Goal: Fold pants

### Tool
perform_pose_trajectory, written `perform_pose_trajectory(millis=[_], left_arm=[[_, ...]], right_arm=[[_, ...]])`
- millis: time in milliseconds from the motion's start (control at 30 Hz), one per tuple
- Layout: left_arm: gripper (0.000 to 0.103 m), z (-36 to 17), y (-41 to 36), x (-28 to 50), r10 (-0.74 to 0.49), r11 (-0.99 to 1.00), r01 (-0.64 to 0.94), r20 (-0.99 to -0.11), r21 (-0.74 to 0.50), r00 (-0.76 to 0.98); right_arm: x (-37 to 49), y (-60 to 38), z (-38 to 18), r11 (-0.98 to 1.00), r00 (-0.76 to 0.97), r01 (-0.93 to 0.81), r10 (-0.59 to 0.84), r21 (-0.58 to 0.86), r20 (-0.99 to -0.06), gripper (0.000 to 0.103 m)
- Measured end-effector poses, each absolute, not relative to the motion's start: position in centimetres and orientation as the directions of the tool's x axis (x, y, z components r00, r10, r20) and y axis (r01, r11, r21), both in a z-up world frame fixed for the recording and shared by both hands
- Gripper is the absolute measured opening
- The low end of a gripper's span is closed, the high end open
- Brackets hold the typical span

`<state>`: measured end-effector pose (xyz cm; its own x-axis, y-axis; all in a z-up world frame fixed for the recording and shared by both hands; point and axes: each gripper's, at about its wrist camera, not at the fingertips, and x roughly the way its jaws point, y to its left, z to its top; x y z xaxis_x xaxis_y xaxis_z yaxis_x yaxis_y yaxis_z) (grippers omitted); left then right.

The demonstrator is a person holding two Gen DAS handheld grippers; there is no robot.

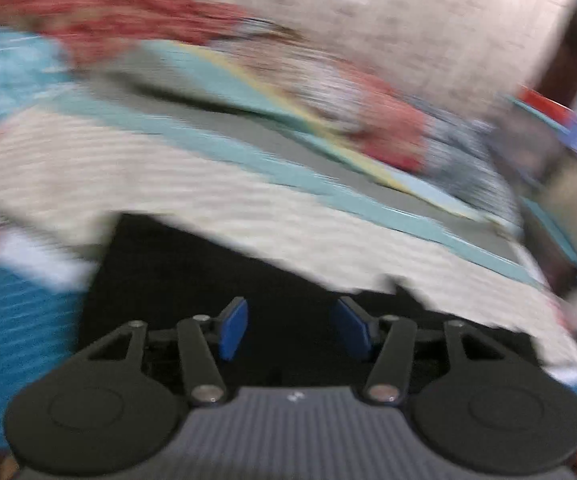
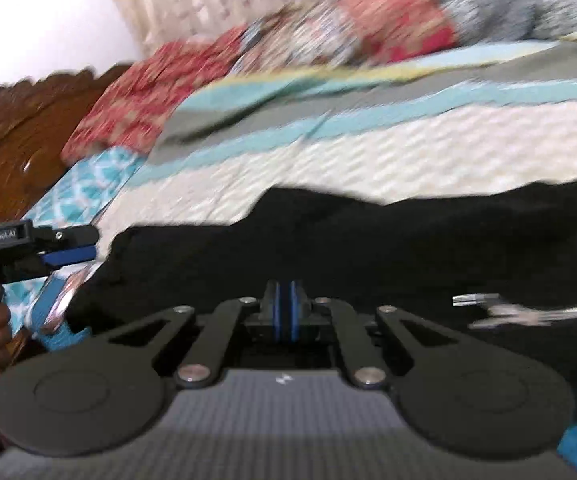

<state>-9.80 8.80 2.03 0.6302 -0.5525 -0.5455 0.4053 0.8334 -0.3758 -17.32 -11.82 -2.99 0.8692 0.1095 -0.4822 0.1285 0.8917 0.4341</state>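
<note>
Clearly, the black pants (image 2: 368, 240) are lying spread over the cream bedspread (image 2: 328, 156). The left gripper (image 1: 288, 328) is hovering above them, jaws apart and empty. The right gripper (image 2: 284, 312) is sitting pressed closed over the fabric, any pinch impossible to confirm.

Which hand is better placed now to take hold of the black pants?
Left. Its tongs stand open just above the black pants. The right tongs are shut, so they must open first.
</note>
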Motion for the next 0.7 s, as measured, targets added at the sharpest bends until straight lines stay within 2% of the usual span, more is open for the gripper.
perform_pose_trajectory(millis=[167,267,533,600,700], left_arm=[[0.051,-0.2,14.6,-9.6,-0.387,0.915,0.202,-0.619,-0.349,0.683],[0.052,-1.1,15.5,-9.4,-0.361,0.923,0.166,-0.639,-0.346,0.679],[0.054,-1.2,12.2,-9.7,-0.415,0.908,0.248,-0.643,-0.338,0.643],[0.058,-1.1,10.8,-10.2,-0.413,0.91,0.27,-0.642,-0.314,0.646],[0.059,-0.9,9.2,-11.0,-0.388,0.922,0.288,-0.643,-0.26,0.661]], right_arm=[[-13.7,-7.5,-2.8,0.903,0.84,0.05,0.193,0.427,-0.506,0.01],[-12.2,-6.4,-2.2,0.906,0.835,0.062,0.183,0.419,-0.519,0.01],[-17.4,-9.2,-2.1,0.874,0.853,0.28,-0.037,0.396,-0.52,0.01],[-18.9,-10.2,-2.7,0.852,0.848,0.335,-0.088,0.401,-0.523,0.012],[-21.1,-11.5,-3.6,0.808,0.836,0.407,-0.141,0.427,-0.53,0.014]])
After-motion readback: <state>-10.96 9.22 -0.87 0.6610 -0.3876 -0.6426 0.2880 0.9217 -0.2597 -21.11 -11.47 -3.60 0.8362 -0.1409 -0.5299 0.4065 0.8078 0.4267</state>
